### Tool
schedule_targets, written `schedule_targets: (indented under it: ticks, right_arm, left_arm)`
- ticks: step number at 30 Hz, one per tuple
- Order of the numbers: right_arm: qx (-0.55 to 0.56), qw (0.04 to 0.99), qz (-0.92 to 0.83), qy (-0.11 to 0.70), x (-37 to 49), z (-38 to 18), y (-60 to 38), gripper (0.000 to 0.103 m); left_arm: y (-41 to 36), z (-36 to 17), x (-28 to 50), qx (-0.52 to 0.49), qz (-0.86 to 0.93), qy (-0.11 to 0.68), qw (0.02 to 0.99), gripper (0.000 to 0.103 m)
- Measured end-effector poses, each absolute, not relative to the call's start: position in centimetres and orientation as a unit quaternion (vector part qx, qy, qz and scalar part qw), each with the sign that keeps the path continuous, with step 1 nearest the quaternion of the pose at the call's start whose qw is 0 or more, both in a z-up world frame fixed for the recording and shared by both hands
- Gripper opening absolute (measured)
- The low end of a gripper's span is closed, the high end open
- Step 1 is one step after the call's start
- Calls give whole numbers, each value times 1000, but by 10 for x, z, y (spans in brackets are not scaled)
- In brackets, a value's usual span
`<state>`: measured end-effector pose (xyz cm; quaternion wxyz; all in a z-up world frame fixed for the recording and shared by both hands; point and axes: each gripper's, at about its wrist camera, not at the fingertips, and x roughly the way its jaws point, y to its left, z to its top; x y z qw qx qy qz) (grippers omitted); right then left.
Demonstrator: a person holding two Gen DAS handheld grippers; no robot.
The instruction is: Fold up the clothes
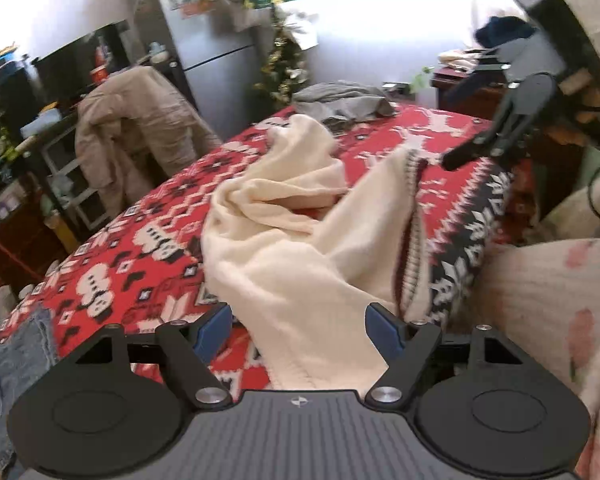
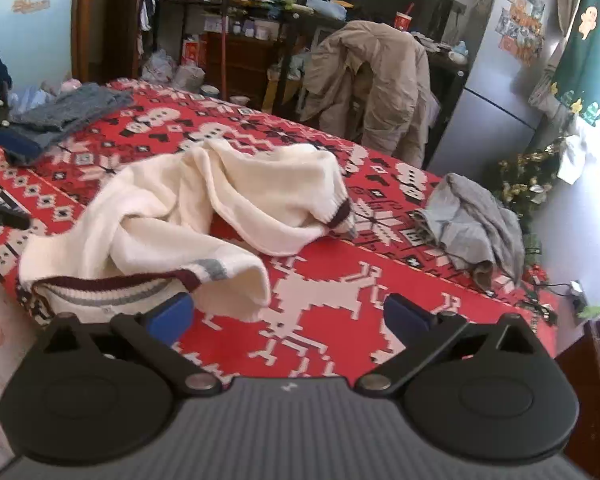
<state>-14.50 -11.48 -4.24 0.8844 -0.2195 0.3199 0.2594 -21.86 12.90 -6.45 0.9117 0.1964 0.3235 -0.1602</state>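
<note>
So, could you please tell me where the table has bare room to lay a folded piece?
Bare cloth lies between the cream sweater and the grey garment, down to the right gripper. The far-left corner, by the blue-grey knit, is crowded.

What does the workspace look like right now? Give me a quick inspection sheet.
Surface: table under a red patterned cloth.
Job's things: cream sweater lying crumpled and unfolded, its striped hem at the near edge.
Clutter: grey garment bunched at the far side; blue-grey knit at another corner; denim piece at the table edge.
Grippers: left gripper open, sweater fabric between its fingers, not pinched; right gripper open and empty, beside the hem.
Cables: dark cord beside the table.
Surroundings: beige jacket on a chair, fridge, crowded shelves.
</note>
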Motion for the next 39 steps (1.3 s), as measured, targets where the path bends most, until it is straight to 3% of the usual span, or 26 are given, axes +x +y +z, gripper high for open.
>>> schedule_targets:
  ticks: [4, 7, 16, 17, 19, 24, 26, 29, 31, 33, 39]
  right_arm:
    - [-207, 888, 268, 312, -146, -46, -121, 102]
    - [-182, 877, 318, 310, -144, -48, -128, 102]
    - [-244, 848, 346, 318, -145, -60, -120, 100]
    - [-256, 845, 347, 315, -145, -62, -119, 97]
    - [-279, 839, 350, 310, -145, -66, -115, 77]
    - [-316, 831, 358, 286, -139, -73, -104, 64]
    - [-310, 835, 357, 281, -132, -74, -99, 63]
    - [-301, 839, 358, 278, -122, -77, -92, 46]
    - [-298, 839, 361, 278, -118, -79, -87, 26]
    - [-294, 839, 366, 274, -117, -79, -83, 22]
    - [-272, 855, 351, 268, -117, -69, -83, 11]
  left_arm:
    - [121, -73, -224, 236, -161, 330, 900, 71]
    - [115, -81, -229, 272, -196, 345, 877, 63]
    - [105, -114, -236, 385, -206, 352, 828, 46]
    - [104, -117, -236, 394, -205, 352, 824, 44]
    - [101, -124, -235, 408, -202, 350, 819, 36]
    - [96, -135, -230, 413, -190, 347, 821, 33]
    - [95, -136, -227, 405, -186, 346, 826, 32]
    - [93, -136, -225, 393, -188, 348, 830, 23]
    - [92, -136, -224, 387, -187, 347, 834, 13]
    - [92, -133, -224, 379, -181, 339, 842, 6]
    - [96, -115, -222, 368, -130, 294, 873, 5]
